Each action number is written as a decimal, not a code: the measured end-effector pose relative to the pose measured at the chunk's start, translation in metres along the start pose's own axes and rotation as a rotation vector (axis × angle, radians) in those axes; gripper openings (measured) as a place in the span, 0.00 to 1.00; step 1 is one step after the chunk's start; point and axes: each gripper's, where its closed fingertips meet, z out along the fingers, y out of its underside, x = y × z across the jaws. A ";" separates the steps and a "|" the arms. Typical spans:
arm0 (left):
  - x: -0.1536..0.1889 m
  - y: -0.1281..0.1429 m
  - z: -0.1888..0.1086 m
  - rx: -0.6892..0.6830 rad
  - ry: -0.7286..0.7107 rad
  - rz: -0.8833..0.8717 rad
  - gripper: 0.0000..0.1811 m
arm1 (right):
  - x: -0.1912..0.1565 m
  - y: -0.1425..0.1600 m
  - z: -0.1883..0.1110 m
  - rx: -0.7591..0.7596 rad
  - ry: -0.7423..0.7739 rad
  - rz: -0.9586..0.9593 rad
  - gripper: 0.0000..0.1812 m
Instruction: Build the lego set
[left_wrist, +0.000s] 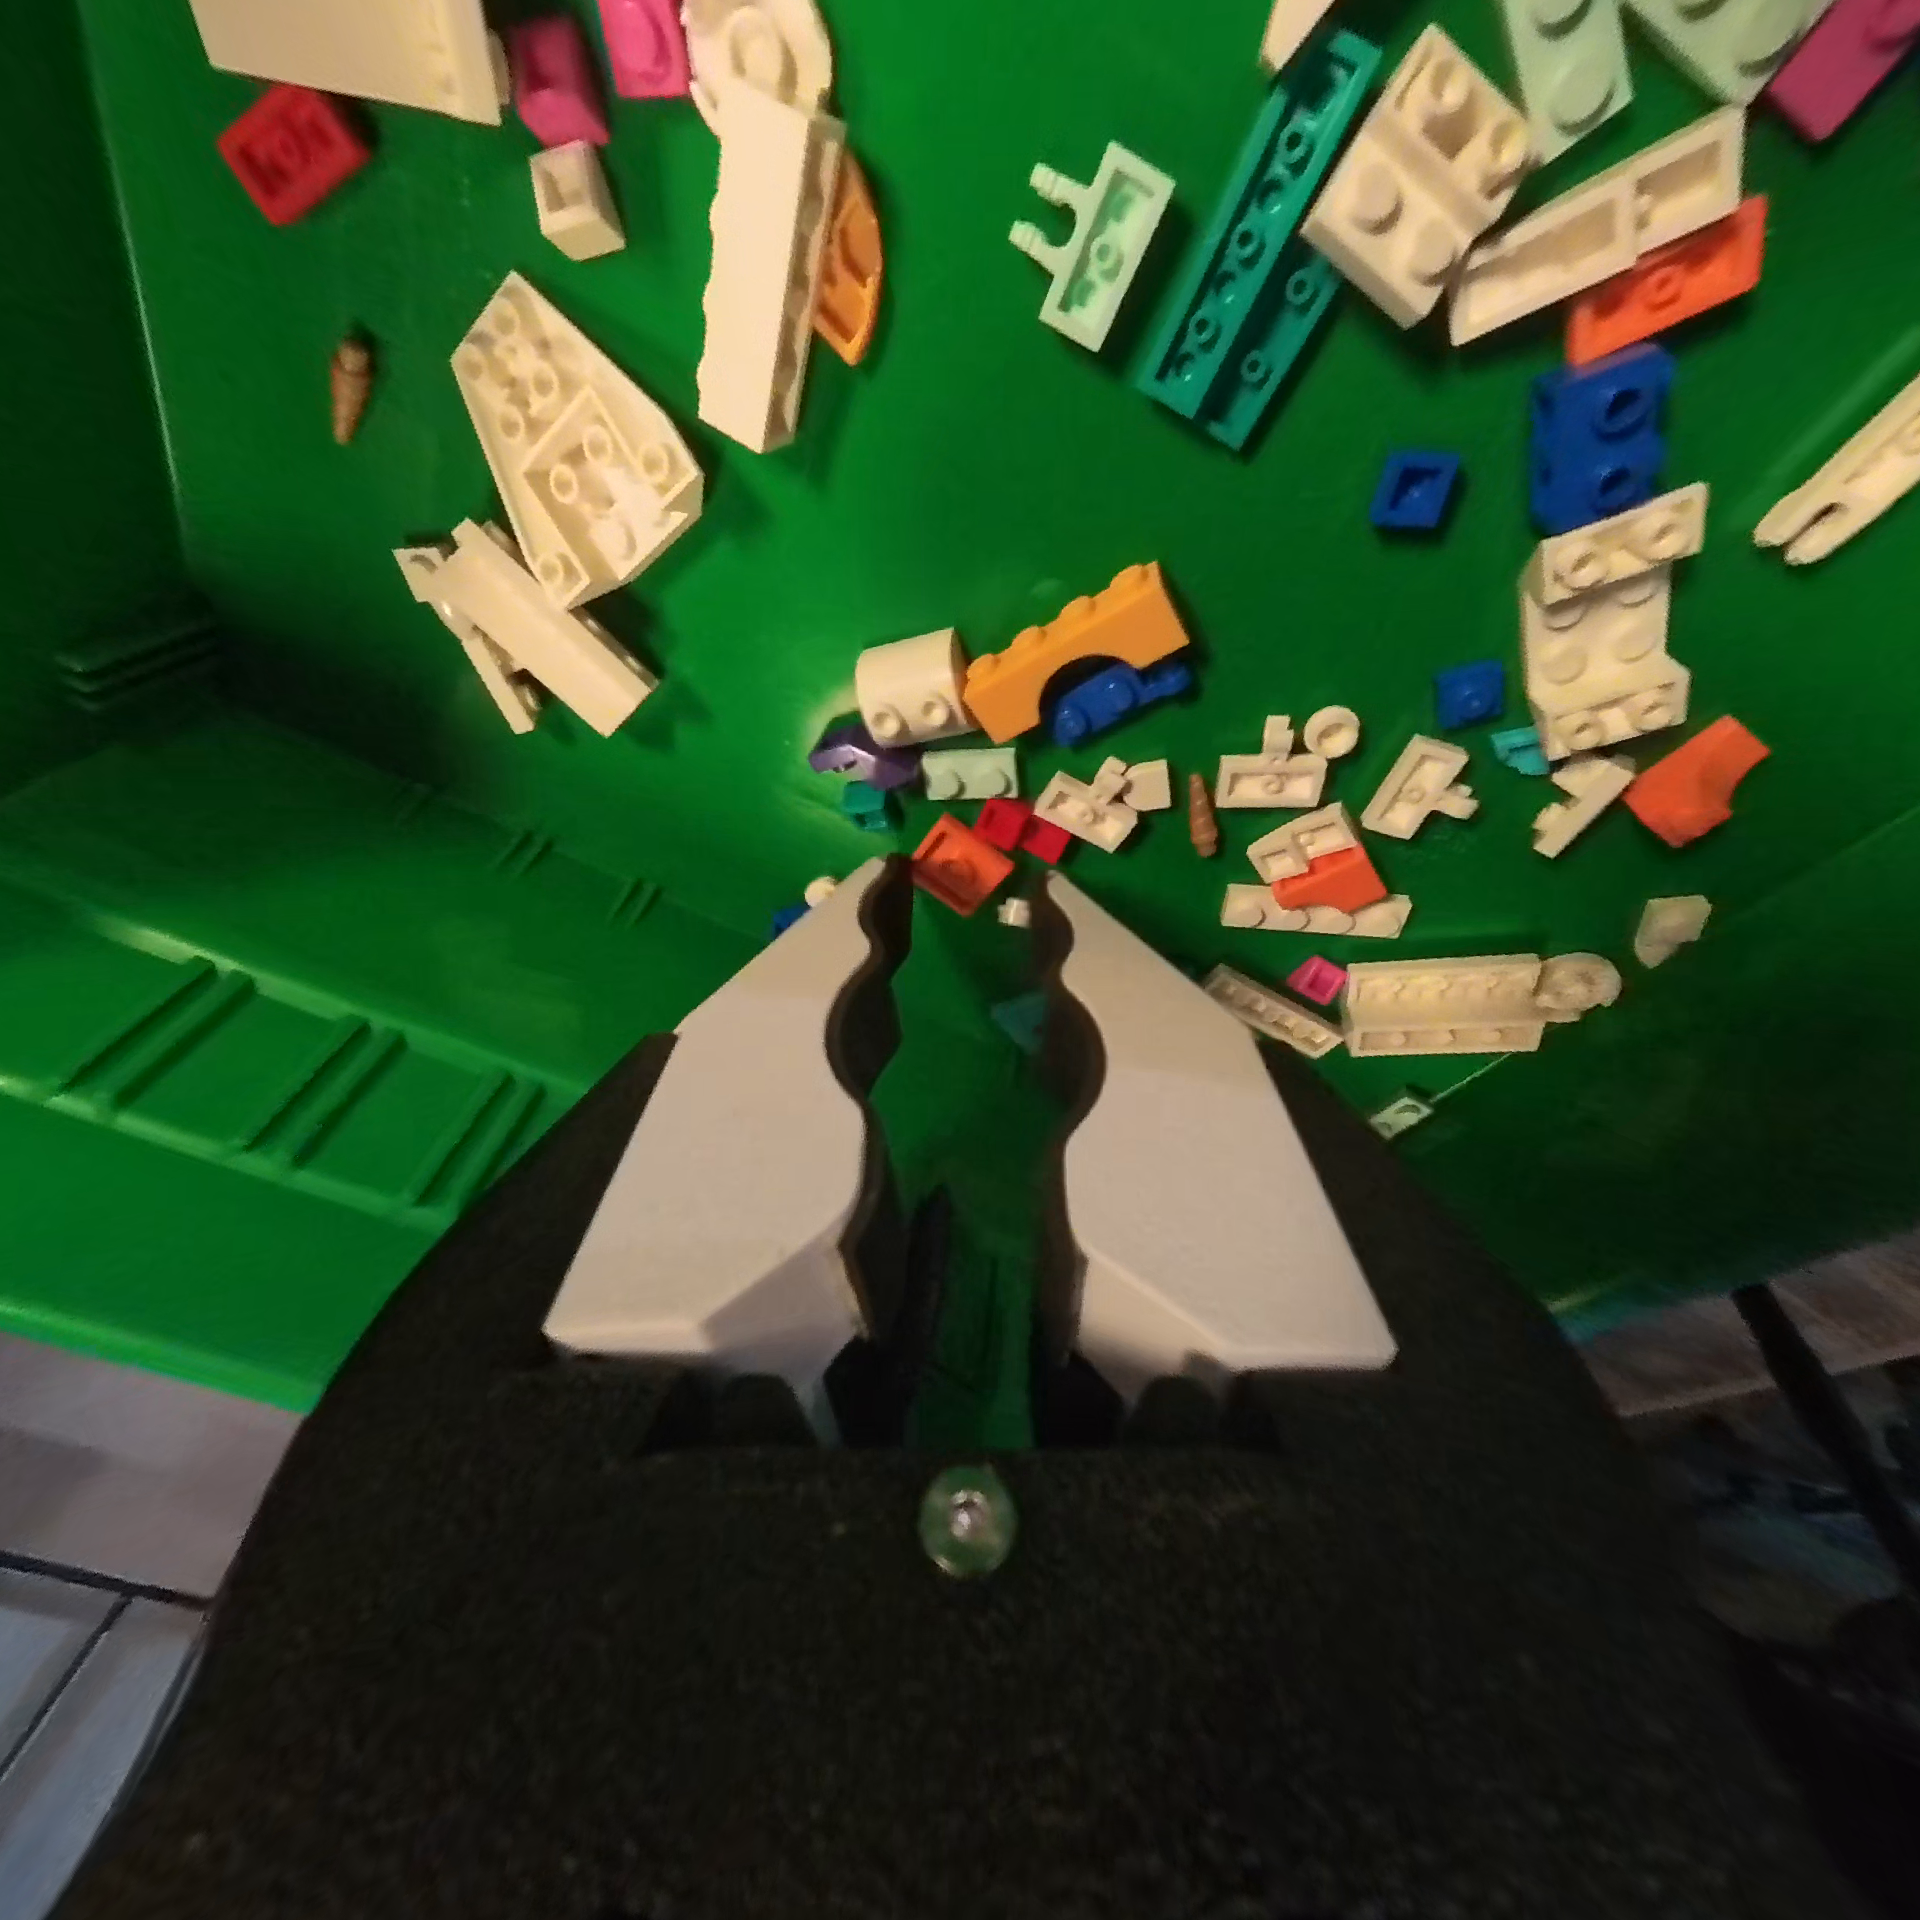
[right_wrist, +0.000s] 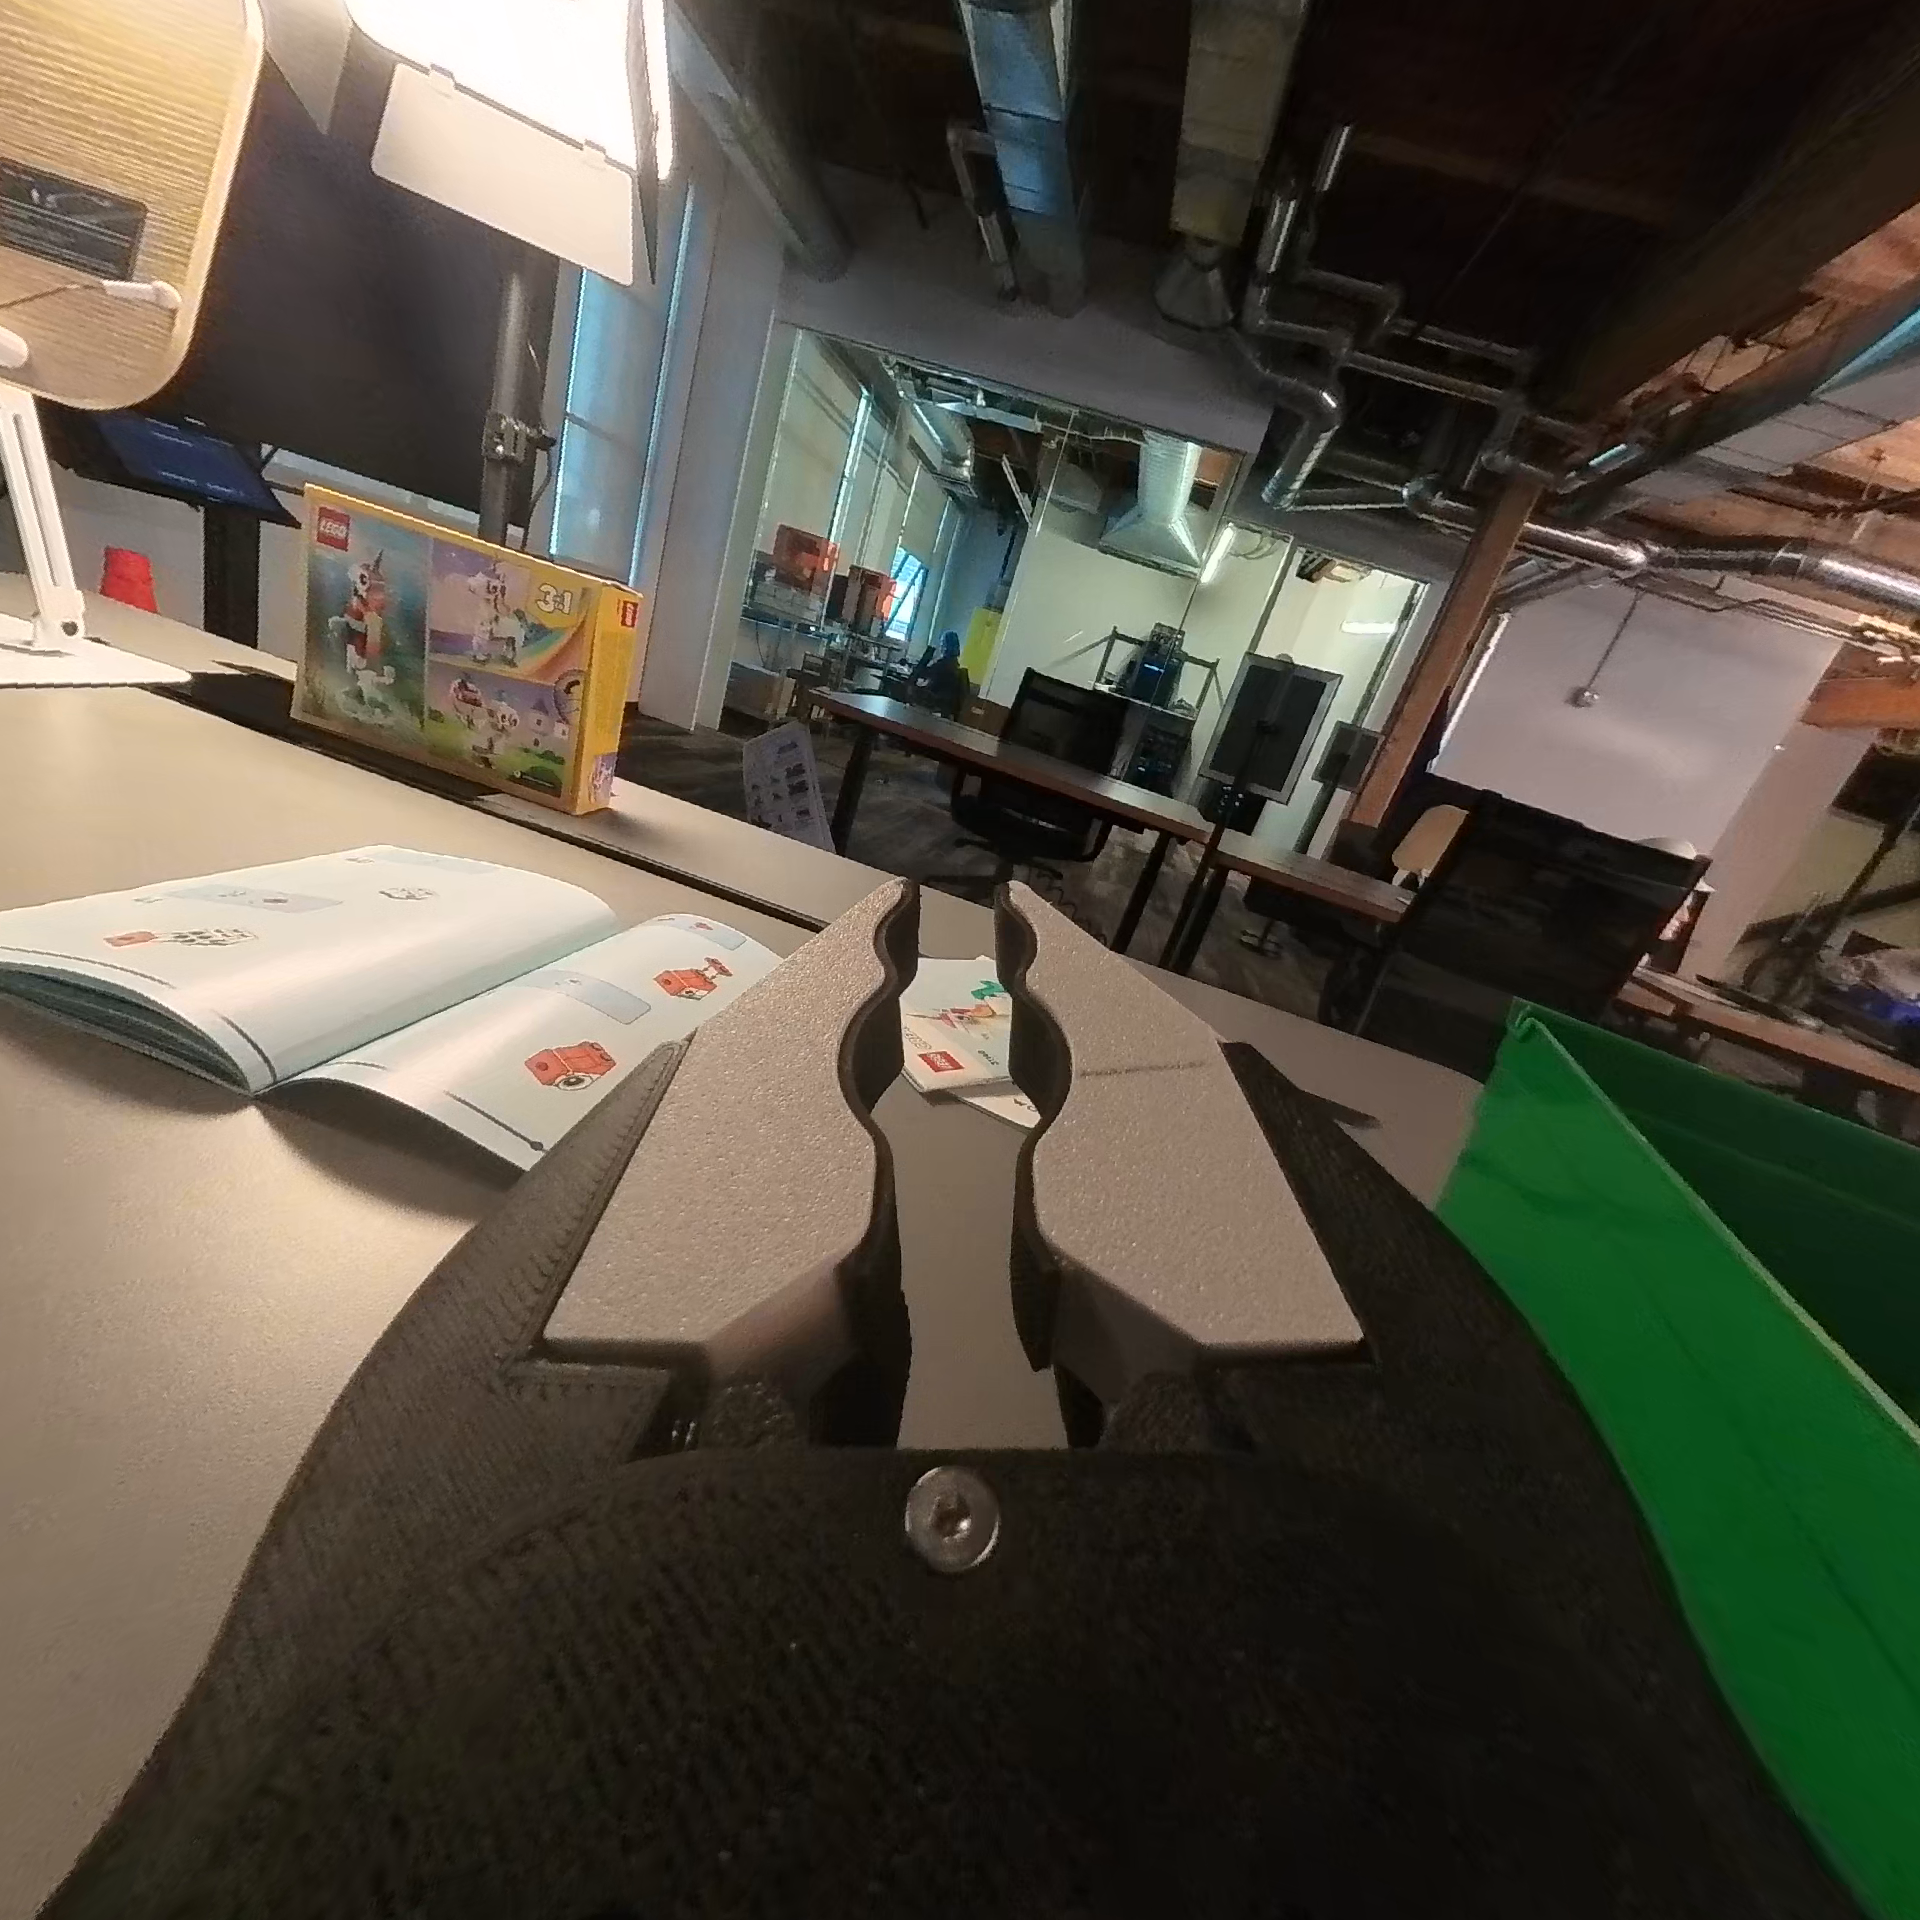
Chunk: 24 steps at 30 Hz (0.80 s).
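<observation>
In the left wrist view a green bin (left_wrist: 312, 1039) holds many loose bricks: white, blue, teal, orange, pink. My left gripper (left_wrist: 971, 883) is open and empty, its tips just short of a small orange brick (left_wrist: 961, 862) and red pieces (left_wrist: 1023, 826). An orange arch brick (left_wrist: 1075, 649) on a blue piece lies just beyond. In the right wrist view my right gripper (right_wrist: 956, 899) is open and empty, low over the grey table (right_wrist: 208, 1299), pointing away from the bin (right_wrist: 1662, 1299) at its right.
An open instruction booklet (right_wrist: 343, 966) lies left of the right gripper. A second leaflet (right_wrist: 961, 1029) lies ahead of its fingers. The yellow set box (right_wrist: 457, 665) stands at the table's far side. A white lamp stand (right_wrist: 42, 582) is at far left. One gripper's finger ends stand about 65 cm off the other's.
</observation>
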 end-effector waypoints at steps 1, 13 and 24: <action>0.000 0.001 0.001 -0.003 0.005 -0.009 0.12 | 0.000 0.000 0.000 0.000 0.000 0.001 0.07; 0.006 -0.013 -0.019 0.174 -0.080 -0.027 0.00 | -0.003 -0.001 0.001 0.001 -0.015 0.004 0.06; -0.005 -0.008 -0.008 0.157 -0.094 -0.120 0.16 | -0.008 -0.002 0.000 0.003 -0.040 0.021 0.06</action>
